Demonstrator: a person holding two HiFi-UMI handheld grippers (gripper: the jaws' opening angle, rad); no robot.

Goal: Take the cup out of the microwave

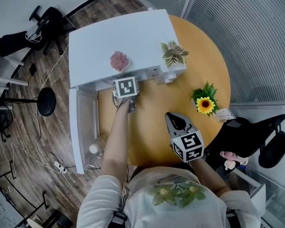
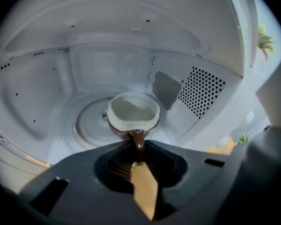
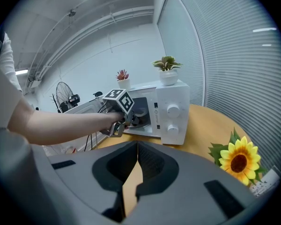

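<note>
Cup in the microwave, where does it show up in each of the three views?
Head view: not in it; the microwave's top hides it.
Left gripper view: the cup sits at the centre, the turntable behind it, its handle between the left gripper's jaws.
Right gripper view: it would be inside the open microwave, behind the left gripper; too small to tell.
Shared landmark: the white microwave.

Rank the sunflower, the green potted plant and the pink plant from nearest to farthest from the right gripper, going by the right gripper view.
1. Sunflower, on the table, at the right gripper's right.
2. Green potted plant, on the microwave's nearer top corner.
3. Pink plant, farther along the microwave's top, to the left.
</note>
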